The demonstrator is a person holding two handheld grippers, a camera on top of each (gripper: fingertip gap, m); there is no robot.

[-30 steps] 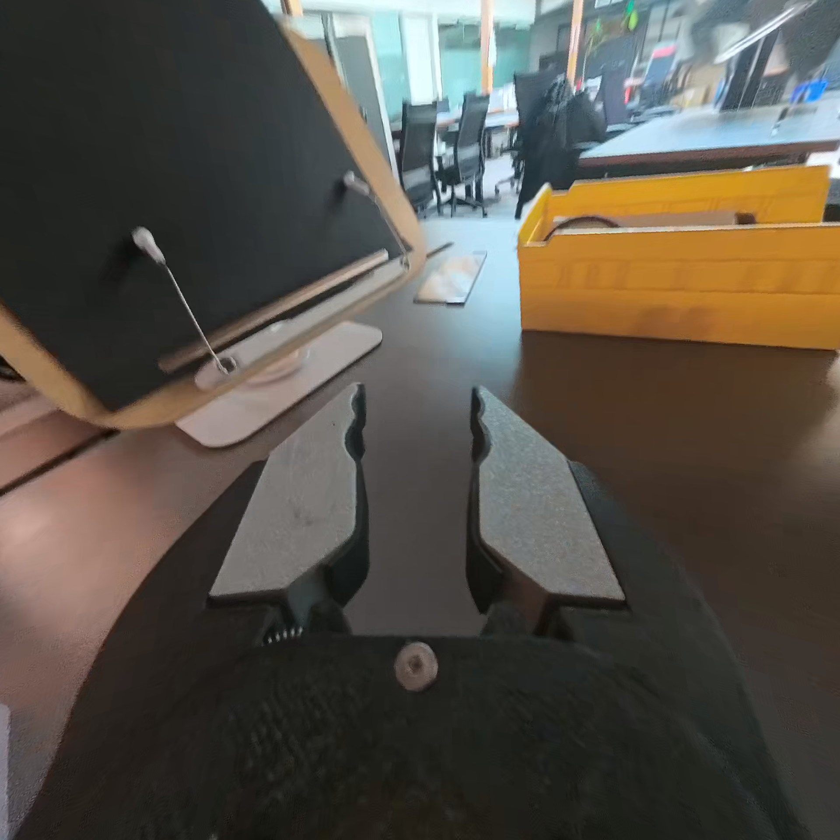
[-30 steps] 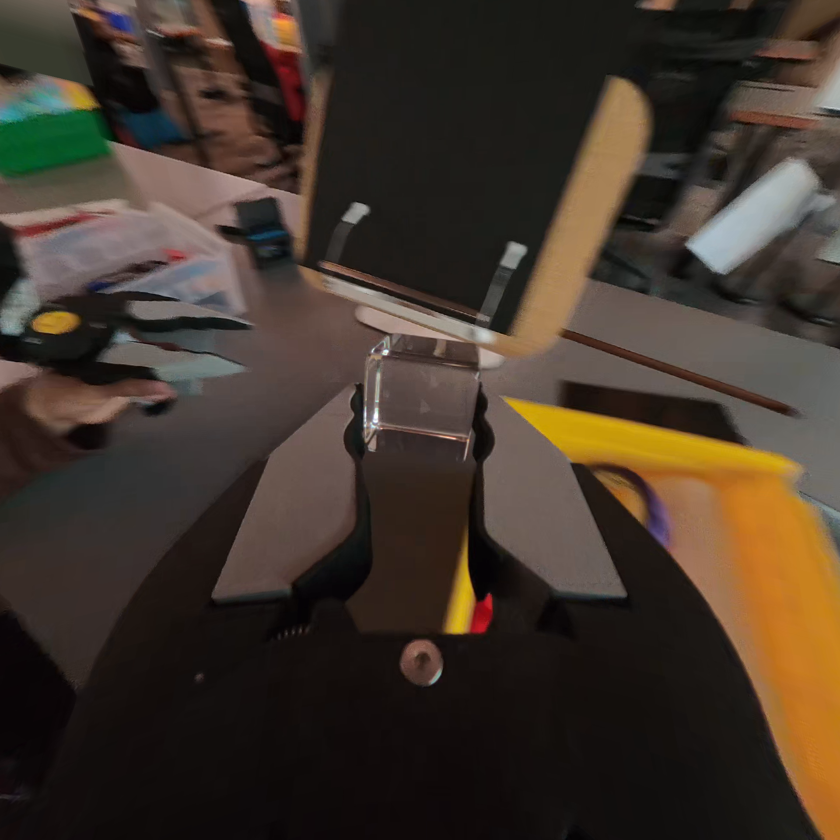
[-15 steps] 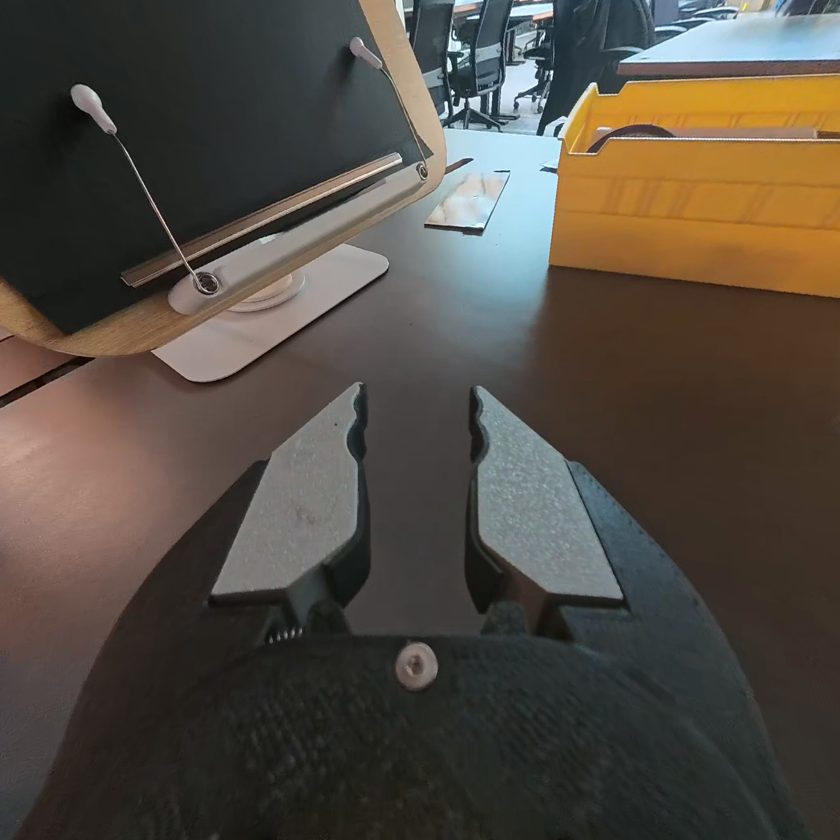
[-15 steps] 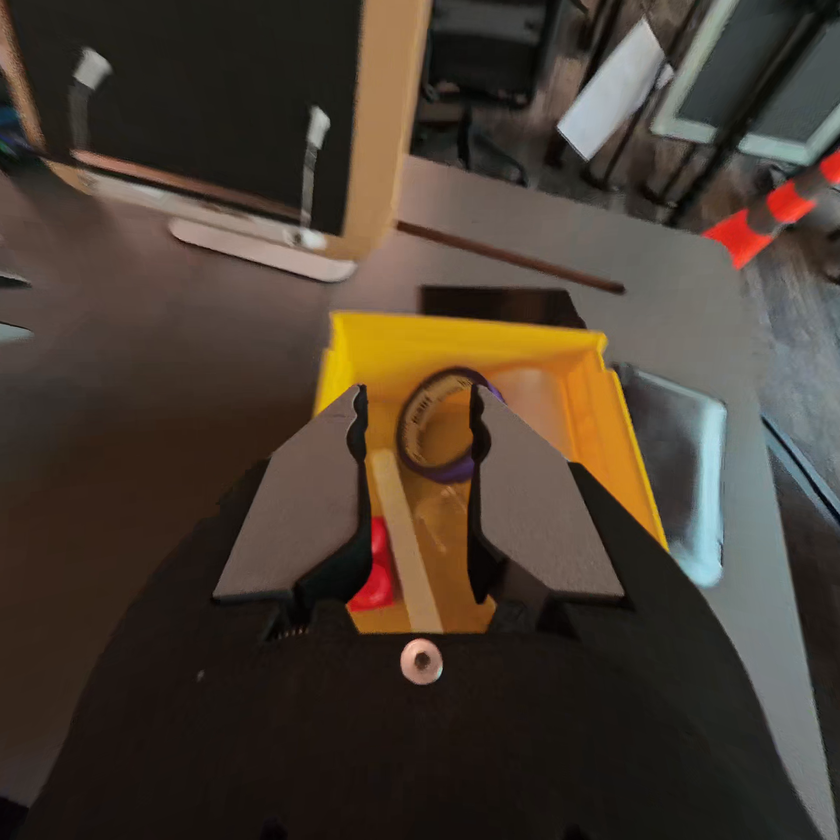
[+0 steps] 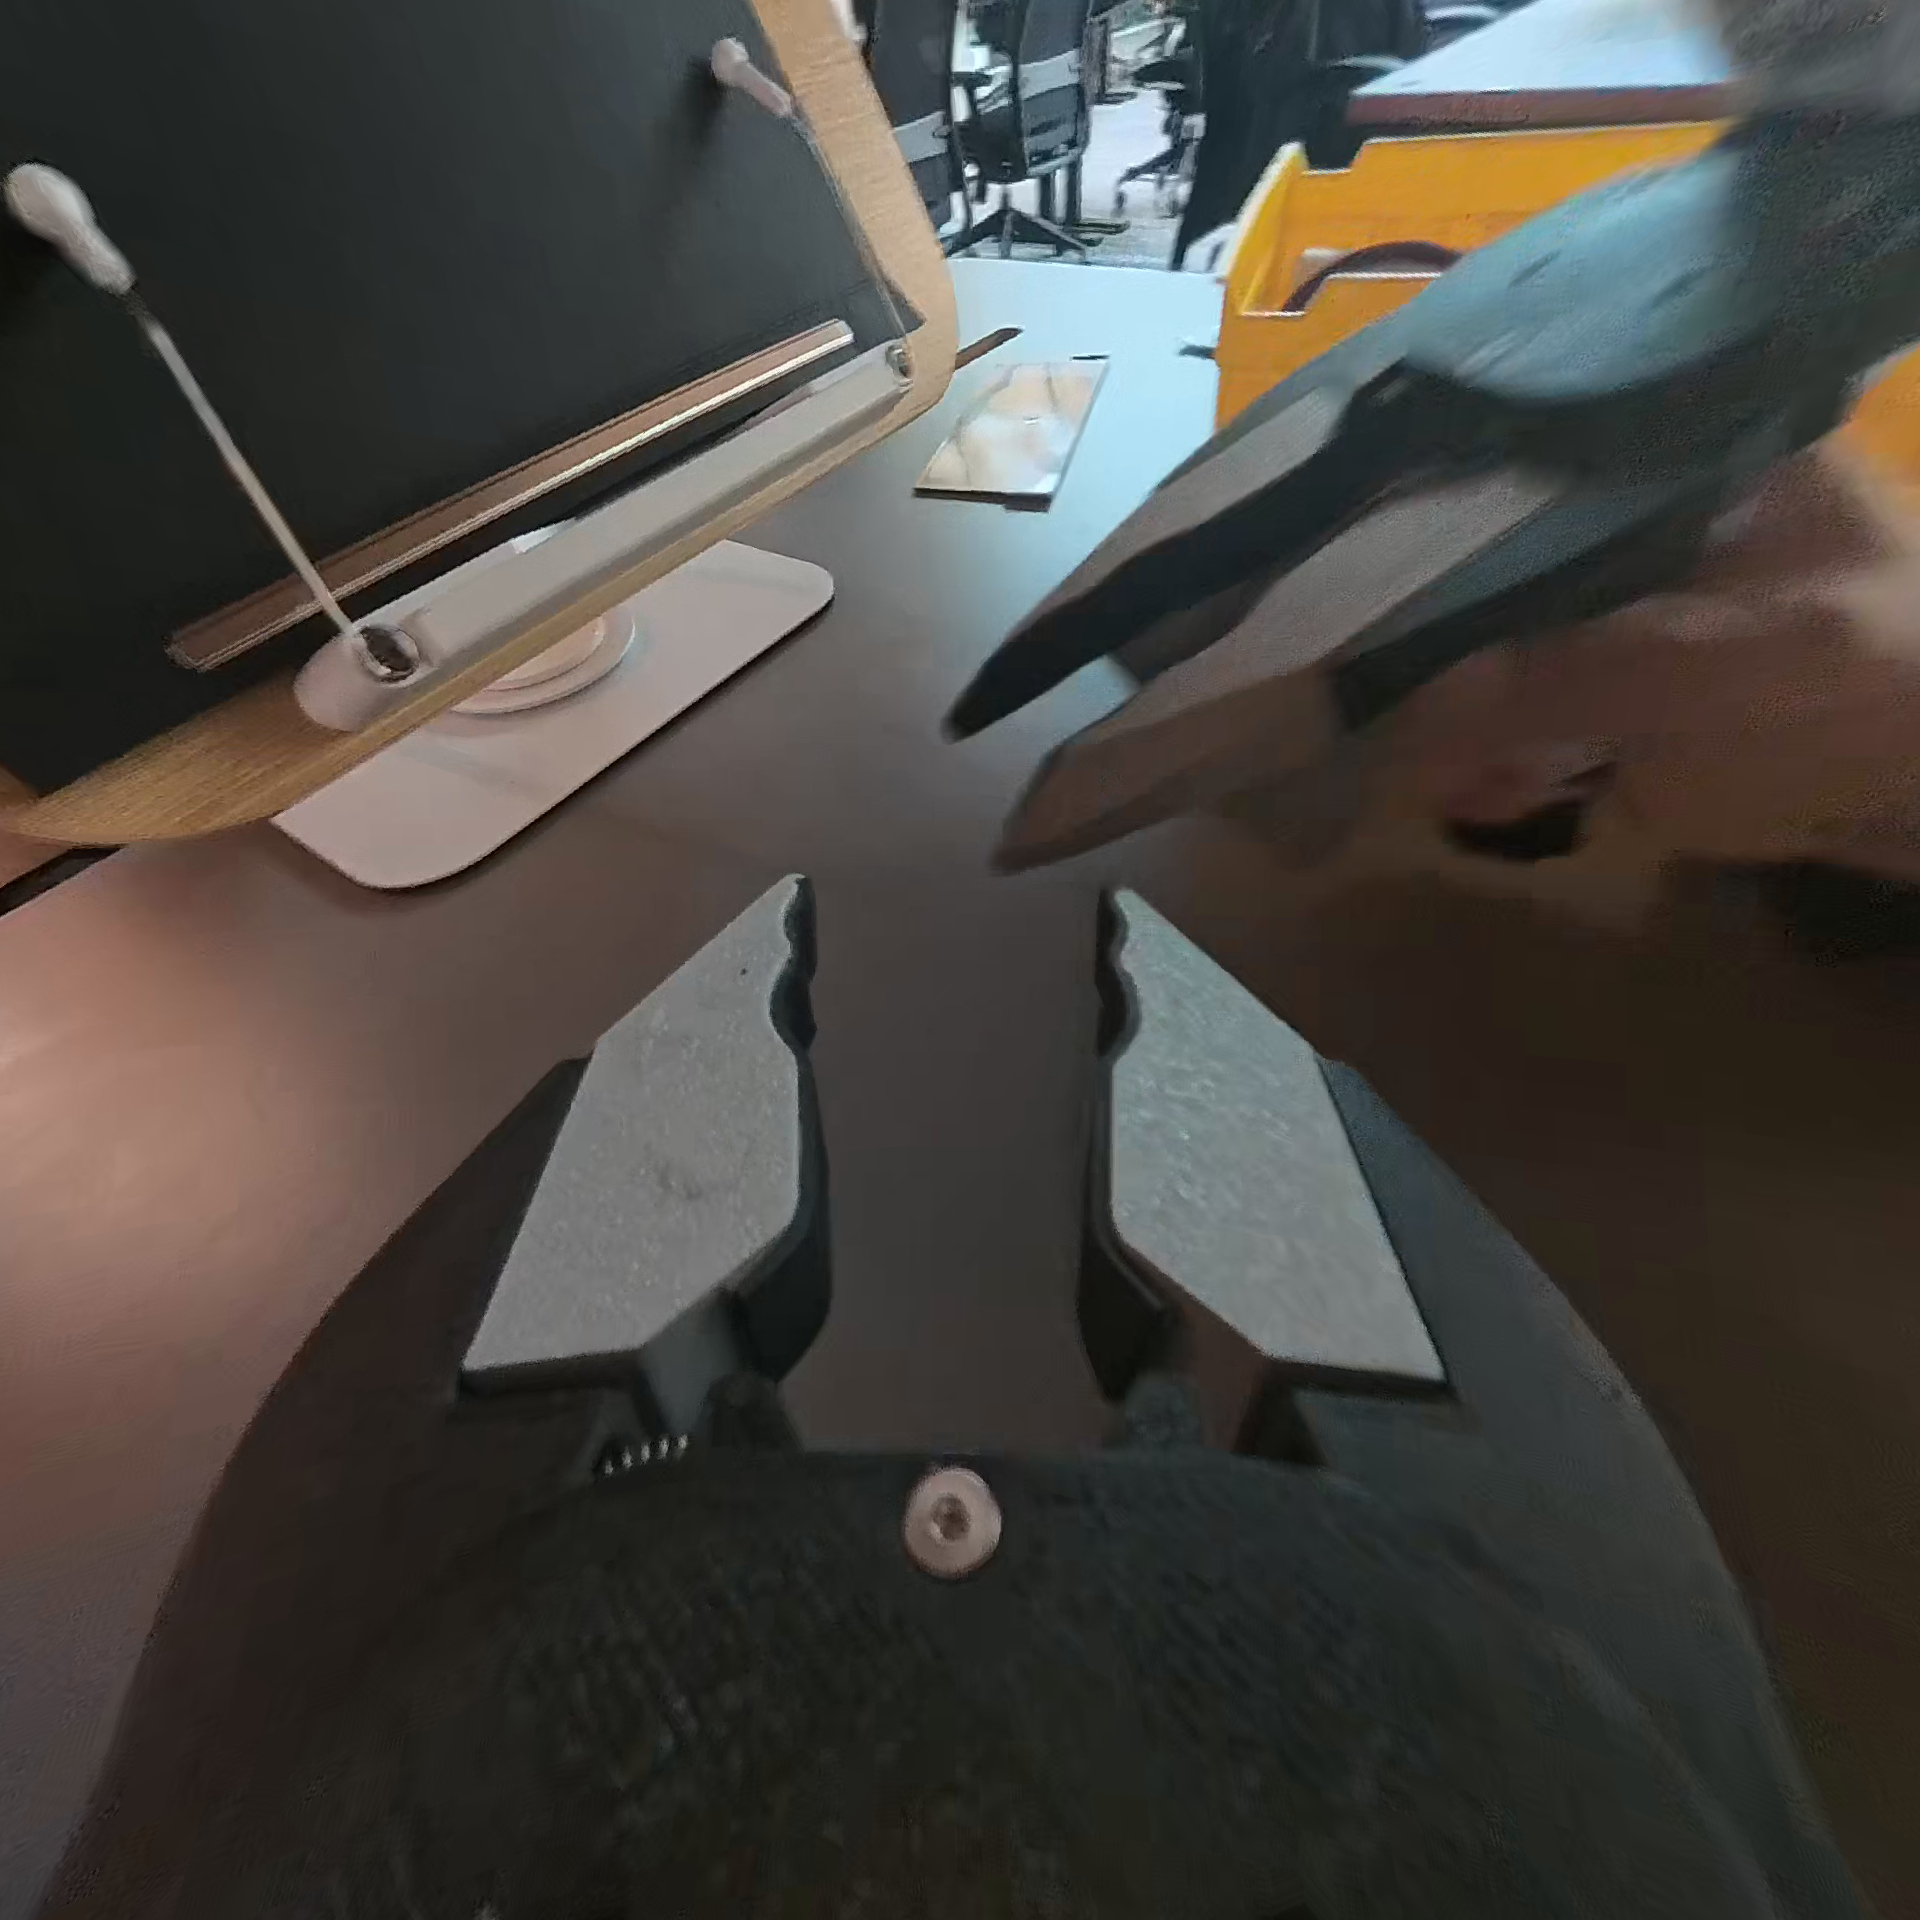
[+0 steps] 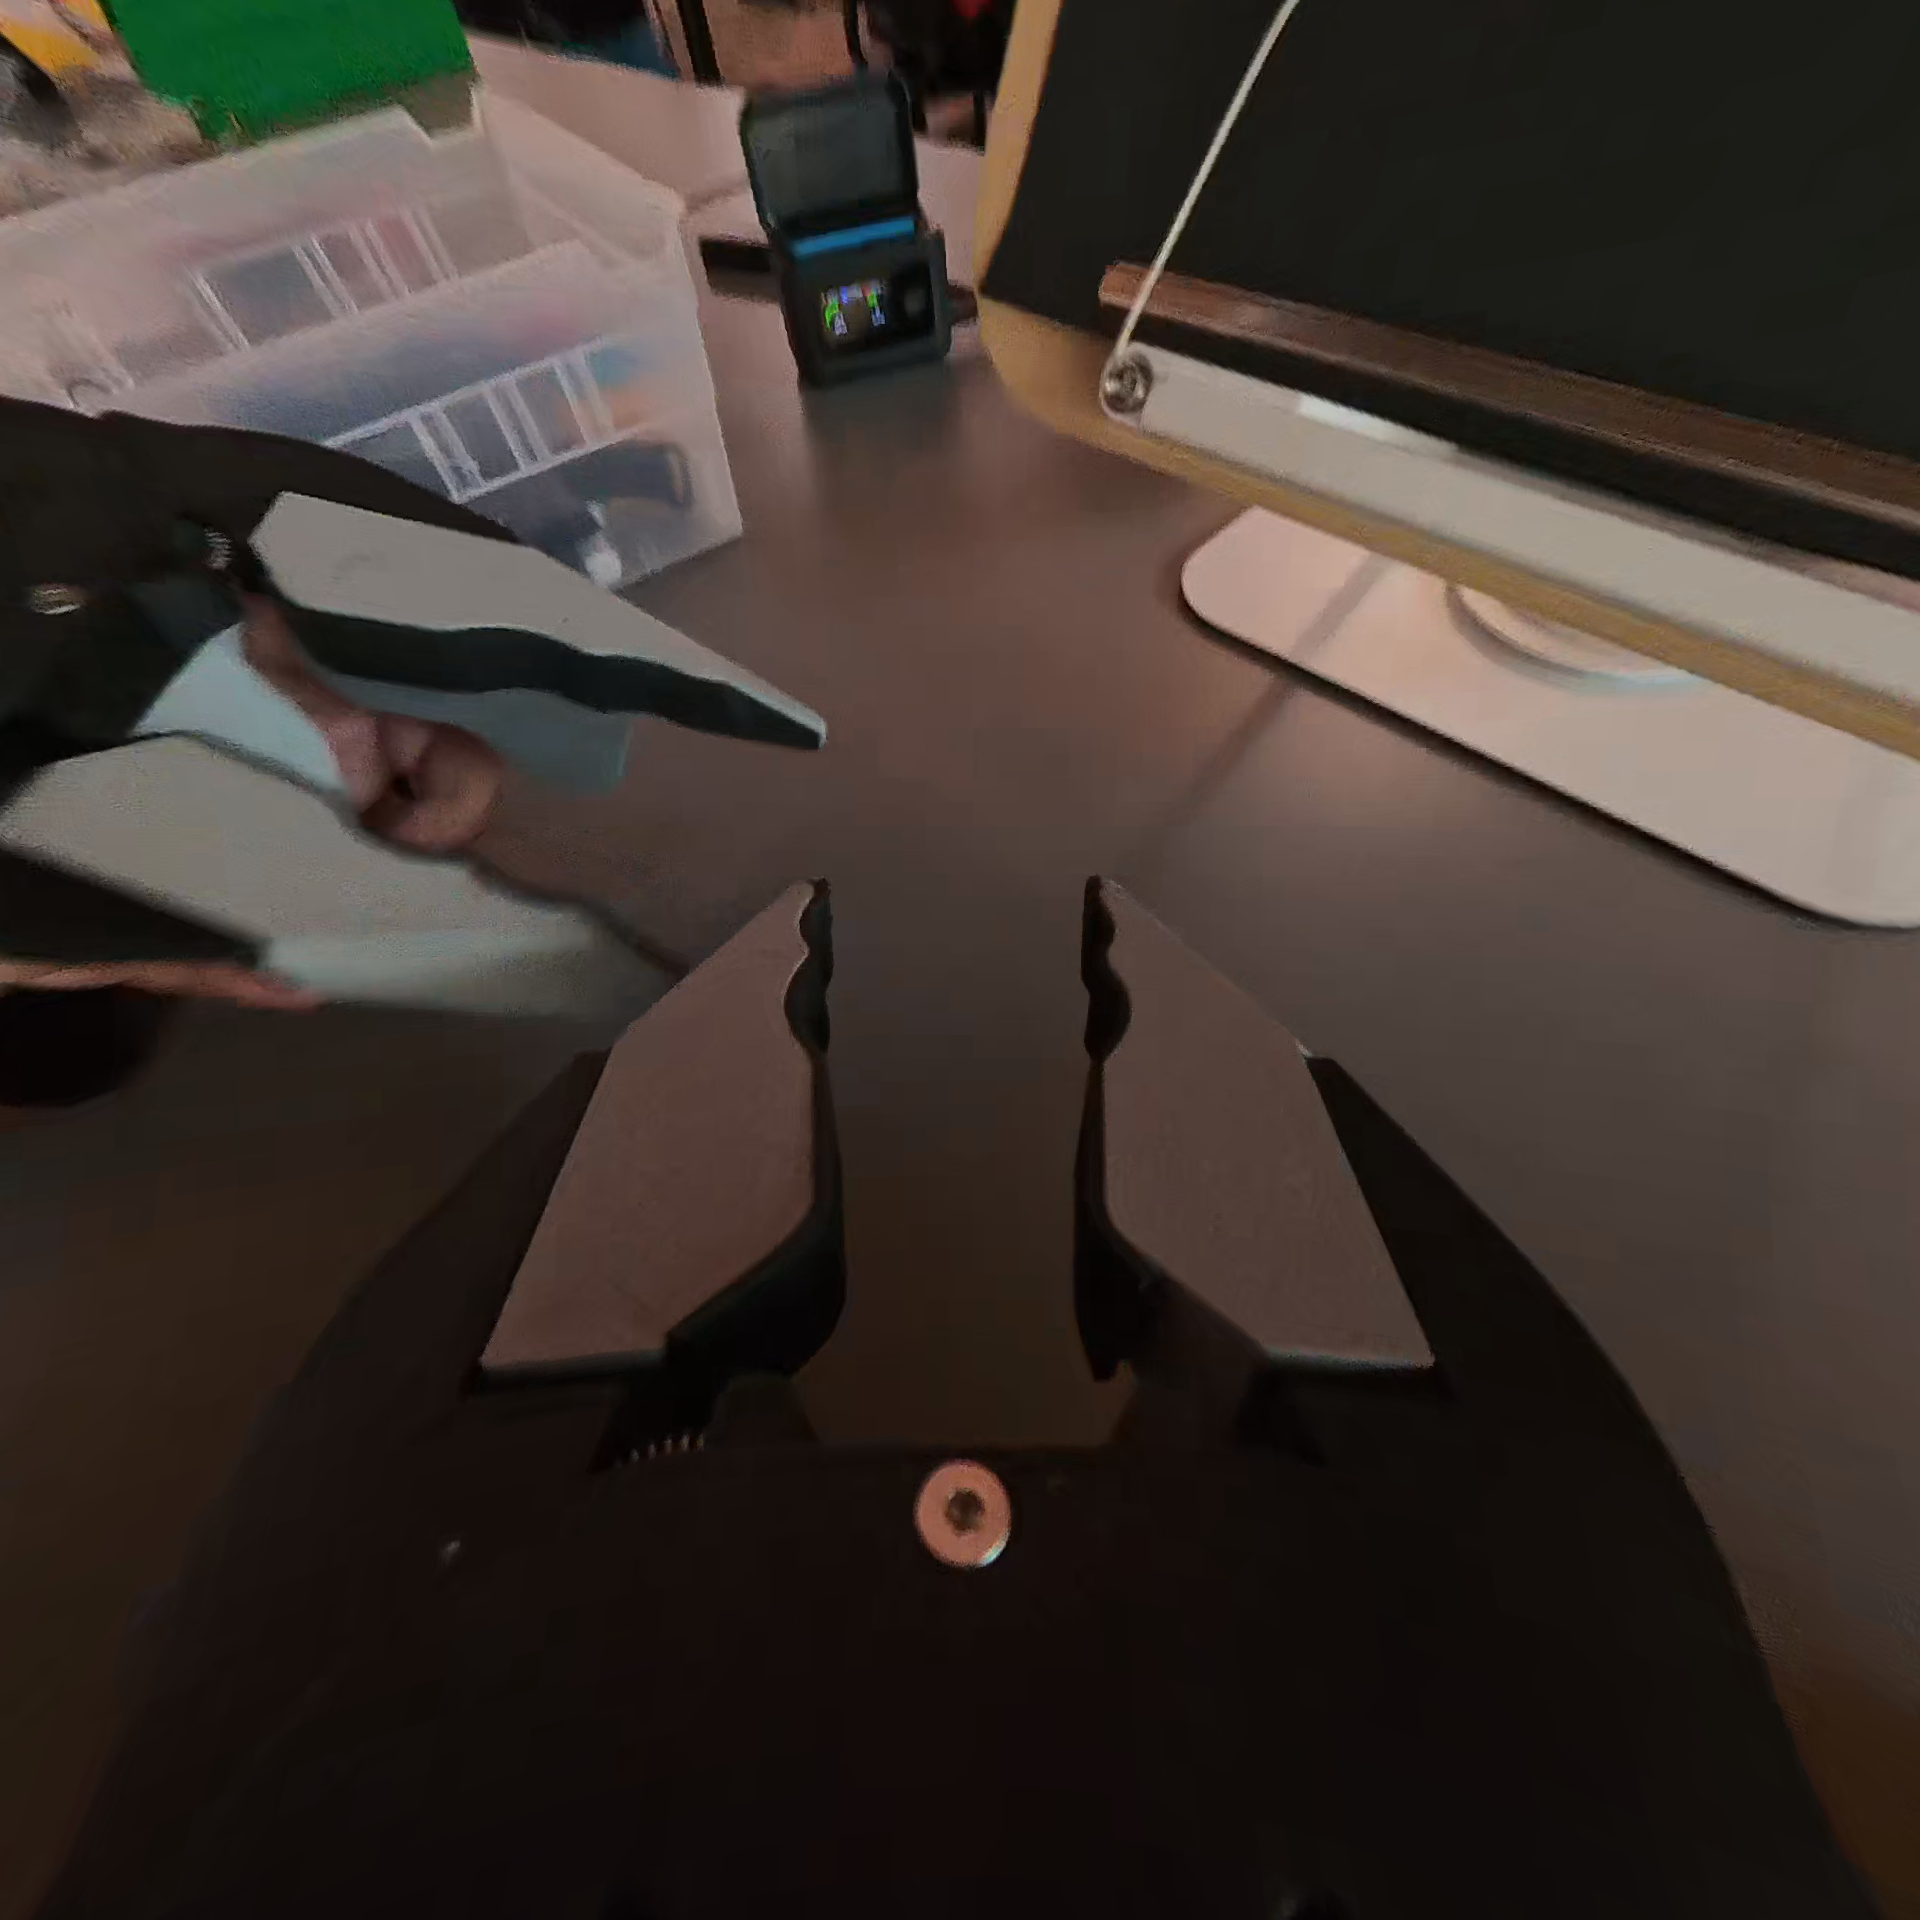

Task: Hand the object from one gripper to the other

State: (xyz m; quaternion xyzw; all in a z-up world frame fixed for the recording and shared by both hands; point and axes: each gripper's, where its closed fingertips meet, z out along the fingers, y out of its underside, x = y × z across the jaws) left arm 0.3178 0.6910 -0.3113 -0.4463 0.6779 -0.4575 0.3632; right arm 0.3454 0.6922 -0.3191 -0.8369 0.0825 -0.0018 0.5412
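Above dark table (image 5: 312, 1039), blurred right gripper (image 5: 987, 790), jaws apart.

Each gripper, left gripper (image 5: 956, 904) and right gripper (image 6: 956, 899), was built of textured black plastic, faced with grey finger plates and fastened by one silver screw.

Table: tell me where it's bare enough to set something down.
Bare dark tabletop lies between the two open grippers, left and right, up to the book stand's white base. Crowded: yellow bin far right; clear container and small device far left.
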